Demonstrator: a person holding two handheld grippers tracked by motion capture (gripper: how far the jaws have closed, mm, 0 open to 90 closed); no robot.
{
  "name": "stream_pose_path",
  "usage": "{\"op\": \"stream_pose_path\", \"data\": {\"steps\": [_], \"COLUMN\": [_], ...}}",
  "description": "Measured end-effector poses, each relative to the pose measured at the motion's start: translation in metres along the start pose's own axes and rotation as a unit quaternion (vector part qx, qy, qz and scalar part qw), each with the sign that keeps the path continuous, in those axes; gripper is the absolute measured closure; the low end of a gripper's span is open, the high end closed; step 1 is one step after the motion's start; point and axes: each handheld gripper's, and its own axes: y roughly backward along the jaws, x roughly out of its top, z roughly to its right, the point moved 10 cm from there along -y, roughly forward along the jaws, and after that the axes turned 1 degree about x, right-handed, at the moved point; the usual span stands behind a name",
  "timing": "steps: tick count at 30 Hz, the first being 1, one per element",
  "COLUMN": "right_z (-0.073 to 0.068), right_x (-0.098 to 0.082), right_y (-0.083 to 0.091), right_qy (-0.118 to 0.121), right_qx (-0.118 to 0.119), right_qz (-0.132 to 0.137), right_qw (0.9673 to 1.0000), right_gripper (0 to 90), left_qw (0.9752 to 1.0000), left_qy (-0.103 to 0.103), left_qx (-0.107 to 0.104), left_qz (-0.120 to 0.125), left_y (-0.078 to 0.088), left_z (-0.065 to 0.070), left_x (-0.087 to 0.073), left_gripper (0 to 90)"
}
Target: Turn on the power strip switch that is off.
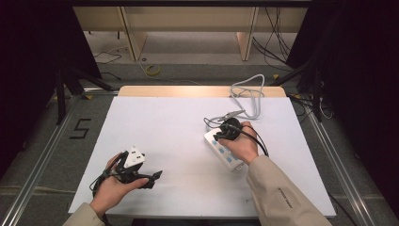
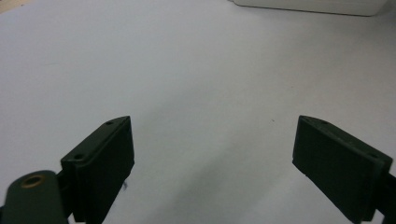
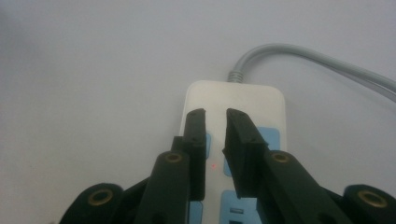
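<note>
My right gripper (image 3: 215, 116) hangs over the white power strip (image 3: 236, 100) on the right half of the white table sheet (image 1: 164, 141). Its jaws stand a narrow gap apart with nothing clamped between them, their tips poised above the strip's top face, between the blue buttons (image 3: 270, 135) near the end where the grey cord (image 3: 299, 53) leaves the casing. A small red dot glows on the strip in the gap between the tips.

My left gripper (image 2: 212, 140) waits at the near left of the sheet, well apart from the strip, jaws spread wide and empty.

The main risk, I judge, is a poor press. With the tips slightly parted, I could straddle a button instead of landing on it, or catch two neighbours at once. Pushing down at a slant could skate the light casing across the smooth sheet, since my other hand is not steadying it. The cord loops (image 1: 249, 96) at the far edge of the table, so any slide might tug it or twist the strip out of line.
</note>
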Motion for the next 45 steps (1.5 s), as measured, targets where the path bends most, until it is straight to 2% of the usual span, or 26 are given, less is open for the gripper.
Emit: {"op": "stream_pose_path", "data": {"steps": [14, 17, 19, 24, 28, 34, 41, 45], "right_z": [0.004, 0.004, 0.006, 0.004, 0.001, 0.003, 0.006, 0.007], "right_x": [-0.014, -0.019, -0.022, -0.028, -0.035, -0.044, -0.056, -0.064], "right_y": [0.027, 0.034, 0.038, 0.048, 0.054, 0.063, 0.075, 0.081], "right_qy": [-0.011, -0.012, -0.009, -0.006, -0.007, -0.009, -0.005, -0.007], "right_qx": [0.007, 0.012, 0.007, 0.016, 0.034, 0.031, 0.023, 0.031], "right_qz": [0.017, 0.021, 0.025, 0.042, 0.048, 0.058, 0.074, 0.083], "right_qw": [0.9998, 0.9996, 0.9996, 0.9989, 0.9982, 0.9978, 0.997, 0.9961], "right_gripper": [64.5, 60.0, 56.3, 49.8, 46.0, 38.9, 34.2, 34.1], "left_qw": [1.0, 1.0, 1.0, 1.0, 1.0, 1.0, 0.9999, 0.9999], "left_qy": [0.005, 0.005, 0.006, 0.006, 0.006, 0.007, 0.01, 0.01], "left_qx": [0.003, 0.002, 0.003, 0.002, 0.002, 0.002, 0.004, 0.004], "left_qz": [-0.004, -0.004, -0.004, -0.003, -0.003, -0.003, -0.003, -0.003], "left_y": [0.0, 0.0, 0.0, 0.0, 0.0, 0.0, 0.0, 0.0], "left_z": [-0.002, -0.002, -0.002, -0.002, -0.002, -0.003, -0.003, -0.003], "left_x": [-0.002, -0.002, -0.002, -0.001, -0.001, -0.001, -0.002, -0.002], "left_gripper": [12.8, 12.8, 12.8, 12.6, 12.5, 12.5, 12.5, 12.5]}}
